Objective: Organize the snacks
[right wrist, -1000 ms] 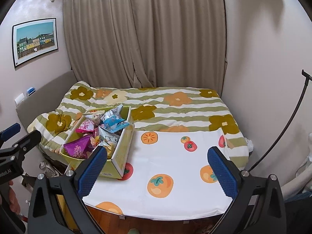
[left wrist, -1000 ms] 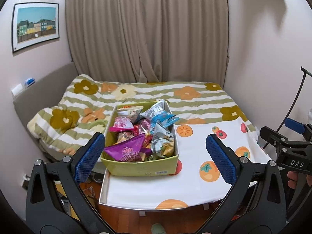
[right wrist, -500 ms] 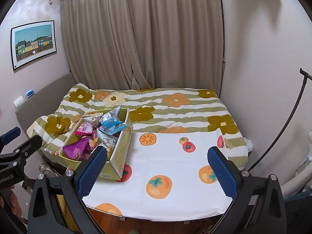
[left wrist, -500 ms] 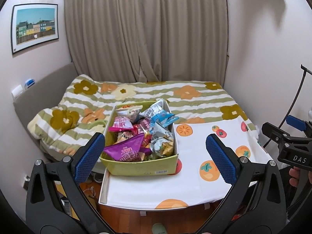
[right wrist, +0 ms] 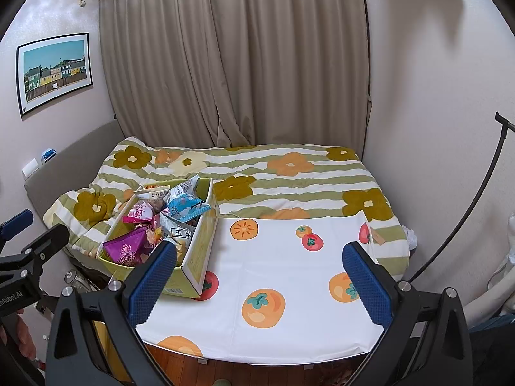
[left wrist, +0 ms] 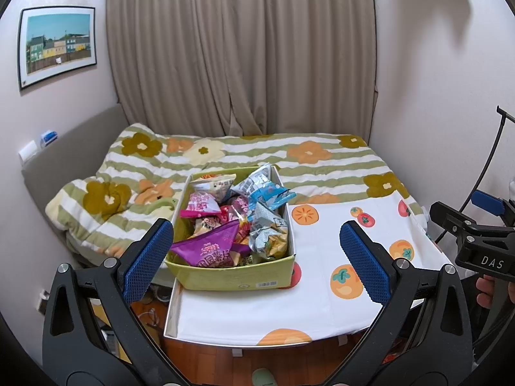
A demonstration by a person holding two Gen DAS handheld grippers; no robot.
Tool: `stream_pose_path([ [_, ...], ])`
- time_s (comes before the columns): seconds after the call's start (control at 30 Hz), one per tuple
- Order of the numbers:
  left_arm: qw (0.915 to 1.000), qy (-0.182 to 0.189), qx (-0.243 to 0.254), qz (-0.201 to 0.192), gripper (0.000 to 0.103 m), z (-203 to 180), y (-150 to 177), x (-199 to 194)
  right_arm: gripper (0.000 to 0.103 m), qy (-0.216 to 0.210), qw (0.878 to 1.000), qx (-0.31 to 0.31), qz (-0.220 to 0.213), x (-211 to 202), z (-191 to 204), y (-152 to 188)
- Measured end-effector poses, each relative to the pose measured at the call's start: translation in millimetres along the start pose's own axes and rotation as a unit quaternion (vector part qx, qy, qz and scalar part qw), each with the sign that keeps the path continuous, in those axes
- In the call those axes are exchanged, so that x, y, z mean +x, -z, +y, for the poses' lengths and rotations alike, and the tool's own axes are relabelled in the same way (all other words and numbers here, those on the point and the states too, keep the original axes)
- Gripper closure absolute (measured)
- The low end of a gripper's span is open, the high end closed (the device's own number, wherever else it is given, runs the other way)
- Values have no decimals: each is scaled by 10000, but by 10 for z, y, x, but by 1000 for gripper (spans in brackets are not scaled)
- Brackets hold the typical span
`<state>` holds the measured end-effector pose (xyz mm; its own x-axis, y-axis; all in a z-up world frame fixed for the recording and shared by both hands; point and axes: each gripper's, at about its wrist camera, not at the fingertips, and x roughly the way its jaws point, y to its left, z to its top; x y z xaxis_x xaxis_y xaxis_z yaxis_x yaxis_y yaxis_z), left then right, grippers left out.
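Crinkly foil snack bags (left wrist: 225,225) in cardboard box (left wrist: 238,276)

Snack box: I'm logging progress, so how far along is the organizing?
Nothing looks sorted yet. Every packet I can see sits piled in the green snack box, the purple packet nearest the front. The fruit-print cloth beside it is bare. Left gripper and right gripper are both open and hold nothing. All the sorting remains.
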<state>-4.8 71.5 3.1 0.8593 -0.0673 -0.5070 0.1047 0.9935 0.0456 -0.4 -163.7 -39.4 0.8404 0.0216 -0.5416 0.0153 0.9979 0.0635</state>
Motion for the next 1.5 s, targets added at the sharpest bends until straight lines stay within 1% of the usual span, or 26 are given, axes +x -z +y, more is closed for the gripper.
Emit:
stream_pose_path([
  [1.1,10000,6,0,25,0,29,-5,29,1,20,10000,2,3,25,-23,-26],
  [1.17,10000,19,1,-32,0,38,-3,31,1,25,10000,6,3,28,-26,-34],
  [1.27,9999,-71,-1,-121,0,67,5,34,1,32,10000,8,6,29,-27,-35],
  [1.33,9999,9,-34,-162,0,101,6,41,1,29,10000,7,8,29,-27,-35],
  [1.5,9998,37,-111,-180,0,163,4,87,1,31,10000,18,6,29,-19,-35],
])
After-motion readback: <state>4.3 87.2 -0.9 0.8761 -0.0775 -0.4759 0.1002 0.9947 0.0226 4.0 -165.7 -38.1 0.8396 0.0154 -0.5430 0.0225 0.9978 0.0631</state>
